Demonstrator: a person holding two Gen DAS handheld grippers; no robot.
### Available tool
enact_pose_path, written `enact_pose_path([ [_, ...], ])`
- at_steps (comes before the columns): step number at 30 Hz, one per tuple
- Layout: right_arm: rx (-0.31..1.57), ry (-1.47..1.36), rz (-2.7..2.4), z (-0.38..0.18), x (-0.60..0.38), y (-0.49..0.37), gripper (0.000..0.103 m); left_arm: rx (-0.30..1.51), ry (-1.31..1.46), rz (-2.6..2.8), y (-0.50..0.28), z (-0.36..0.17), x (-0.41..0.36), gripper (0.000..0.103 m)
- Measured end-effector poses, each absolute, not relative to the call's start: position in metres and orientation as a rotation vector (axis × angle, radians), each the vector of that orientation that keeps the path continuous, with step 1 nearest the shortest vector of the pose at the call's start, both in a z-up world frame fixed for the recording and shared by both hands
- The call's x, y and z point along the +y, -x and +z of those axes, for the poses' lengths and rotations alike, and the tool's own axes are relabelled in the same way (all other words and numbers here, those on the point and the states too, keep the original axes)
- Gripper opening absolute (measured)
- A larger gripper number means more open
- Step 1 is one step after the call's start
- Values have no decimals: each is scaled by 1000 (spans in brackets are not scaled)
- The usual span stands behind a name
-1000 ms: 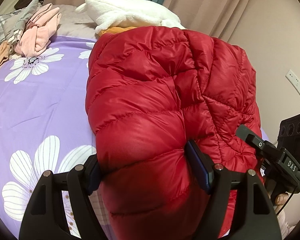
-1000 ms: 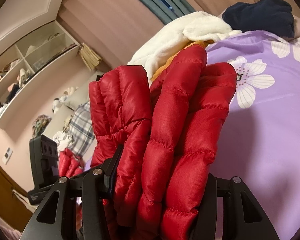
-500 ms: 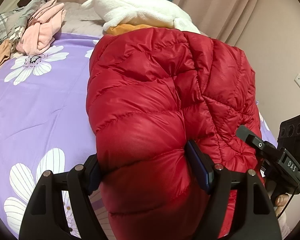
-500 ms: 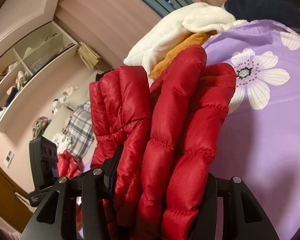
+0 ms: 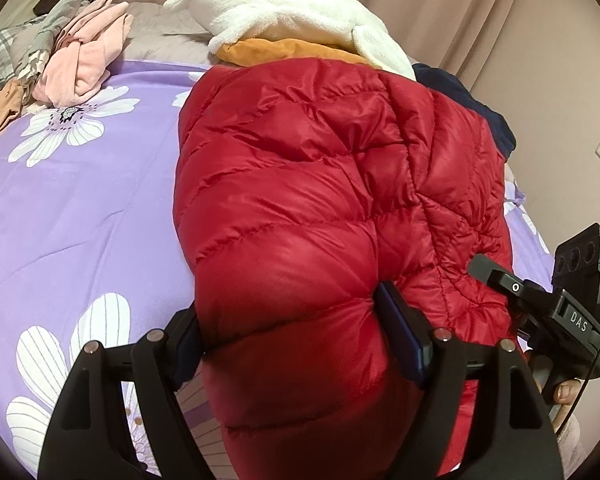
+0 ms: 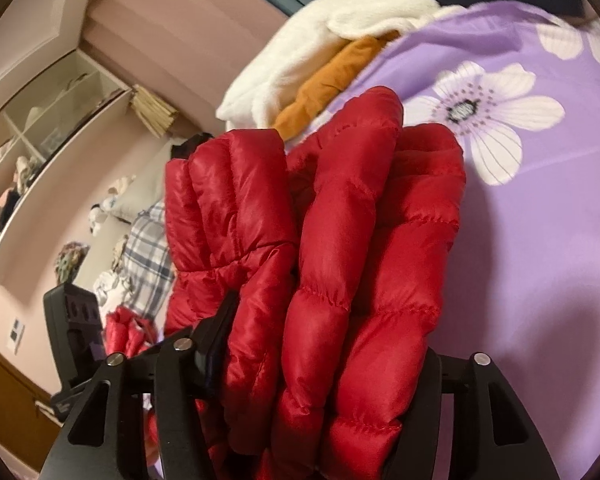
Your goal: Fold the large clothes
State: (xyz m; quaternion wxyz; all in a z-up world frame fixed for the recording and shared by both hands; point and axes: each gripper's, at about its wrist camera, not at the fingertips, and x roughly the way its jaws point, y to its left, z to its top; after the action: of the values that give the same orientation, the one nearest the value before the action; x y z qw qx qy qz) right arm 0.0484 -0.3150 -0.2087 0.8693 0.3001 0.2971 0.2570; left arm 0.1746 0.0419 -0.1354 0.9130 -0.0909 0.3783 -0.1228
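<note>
A folded red puffer jacket lies over the purple flowered bedsheet. My left gripper is shut on the jacket's thick near end, its fingers pressed into both sides of the bundle. My right gripper is shut on several stacked layers of the same jacket, held above the sheet. The right gripper's body also shows at the right edge of the left wrist view.
A white fleece and an orange garment are piled behind the jacket, with a navy garment beside them. Pink and plaid clothes lie at the far left. Wall shelves and curtains stand beyond the bed.
Both grippers have drawn the jacket back toward me, away from the white and orange pile; more of the orange and navy garments shows. Both grips are unchanged.
</note>
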Motion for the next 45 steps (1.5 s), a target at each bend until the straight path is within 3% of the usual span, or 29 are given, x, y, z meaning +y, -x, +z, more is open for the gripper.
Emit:
enact_pose_path([
  [5,660,-643,493,-215,-316,-49,66,784,173,-228,-174,-138,43,88],
  [8,703,-634,429,-218,-317,-49,80,785,156,-192,-173,-139,44,96],
  [13,702,-606,360,-210,-324,-37,81,779,141,-150,-159,-133,49,96],
  [19,568,-365,241,-175,-310,3,81,716,113,-119,-117,-119,54,93],
  [21,516,-308,259,-167,-301,14,80,707,107,-116,-107,-119,53,87],
  [23,463,-277,308,-163,-292,25,71,720,100,-127,-105,-123,49,75],
  [27,507,-213,414,-174,-267,17,46,755,78,-145,-110,-138,39,69],
  [33,670,-200,394,-211,-258,-15,46,785,46,-139,-110,-147,34,71],
  [37,667,-212,388,-197,-262,-7,46,776,39,-133,-93,-129,36,73],
  [39,657,-204,384,-186,-261,3,52,776,31,-121,-83,-120,35,74],
  [40,653,-195,374,-180,-261,12,61,774,25,-119,-78,-115,35,76],
  [42,643,-170,348,-168,-259,26,76,769,3,-100,-64,-103,33,84],
  [43,632,-160,338,-163,-257,36,81,767,-4,-96,-60,-100,34,94],
  [45,615,-150,328,-153,-258,49,84,747,-19,-75,-46,-89,35,100],
])
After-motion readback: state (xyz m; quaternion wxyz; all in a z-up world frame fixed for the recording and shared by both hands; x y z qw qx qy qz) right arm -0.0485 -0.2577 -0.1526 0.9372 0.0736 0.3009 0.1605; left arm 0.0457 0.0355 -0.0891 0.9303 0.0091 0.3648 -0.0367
